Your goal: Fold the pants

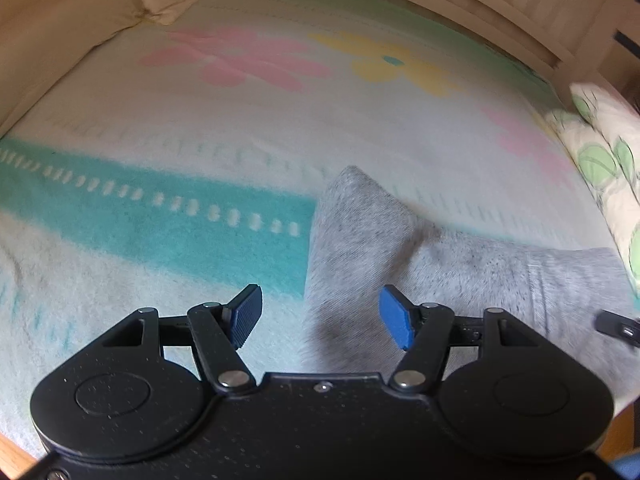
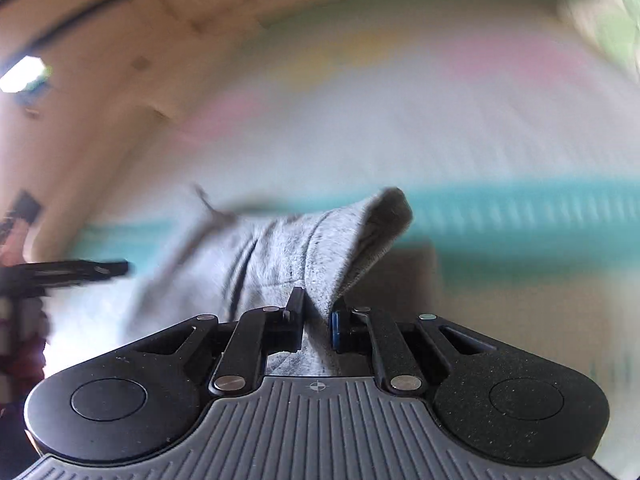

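Grey pants [image 1: 360, 232] lie on a flowered blanket [image 1: 200, 152] spread over a bed. In the left wrist view my left gripper [image 1: 320, 316] hovers open over the near edge of the grey cloth, its blue pads wide apart with nothing pressed between them. In the right wrist view my right gripper [image 2: 316, 322] is shut on a bunched fold of the grey pants [image 2: 288, 252], which rises from the jaws and drapes away to the left. A folded corner of the cloth sticks up ahead of the jaws. This view is blurred.
A beige pillow [image 1: 68, 12] lies at the far left and a leaf-print pillow [image 1: 604, 152] at the right edge. A wooden bed frame [image 1: 500, 0] runs behind the blanket. The tip of the other gripper [image 1: 618, 326] shows at the right; a dark tool [image 2: 60, 272] shows at left.
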Demonstrator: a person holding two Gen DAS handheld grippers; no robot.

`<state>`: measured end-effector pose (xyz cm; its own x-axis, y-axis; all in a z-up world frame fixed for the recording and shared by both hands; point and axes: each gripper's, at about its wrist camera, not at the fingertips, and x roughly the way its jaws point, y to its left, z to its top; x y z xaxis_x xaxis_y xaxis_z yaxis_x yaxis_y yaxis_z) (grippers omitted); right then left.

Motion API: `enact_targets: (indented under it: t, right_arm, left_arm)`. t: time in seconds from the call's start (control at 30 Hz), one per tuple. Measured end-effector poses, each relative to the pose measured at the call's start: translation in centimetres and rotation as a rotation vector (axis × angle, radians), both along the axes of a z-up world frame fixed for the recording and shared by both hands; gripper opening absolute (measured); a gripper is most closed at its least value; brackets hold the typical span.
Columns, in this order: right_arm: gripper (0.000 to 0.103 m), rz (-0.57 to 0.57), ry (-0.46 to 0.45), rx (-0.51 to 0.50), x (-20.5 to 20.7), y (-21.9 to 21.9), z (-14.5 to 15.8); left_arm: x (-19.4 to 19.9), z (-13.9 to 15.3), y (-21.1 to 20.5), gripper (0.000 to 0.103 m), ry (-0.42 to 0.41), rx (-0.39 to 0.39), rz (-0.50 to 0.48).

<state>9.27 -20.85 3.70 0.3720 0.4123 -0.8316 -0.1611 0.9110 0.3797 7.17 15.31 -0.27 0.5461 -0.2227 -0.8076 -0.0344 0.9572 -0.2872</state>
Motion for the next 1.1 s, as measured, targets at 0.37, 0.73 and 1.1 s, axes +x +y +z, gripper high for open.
enact_targets:
  t: [0.37,0.73,1.1]
  right_arm:
    - [0.045,0.011,-0.012,-0.153,-0.7,0.4,0.0]
    - [0.071,-0.055,-0.027,-0.154,-0.7,-0.4,-0.6]
    - [0.086,-0.121,0.046,-0.078,-0.2,-1.8,-2.0]
  left_arm:
    - [-2.7,-3.1,-7.5,0.067,0.073,0.248,-0.349]
    - [-1.6,-2.1,-3.4,0.069,0.051,0.146,-0.154]
    - [-0.4,-4.7,-4.2,0.085,0.117,0.168,-0.140]
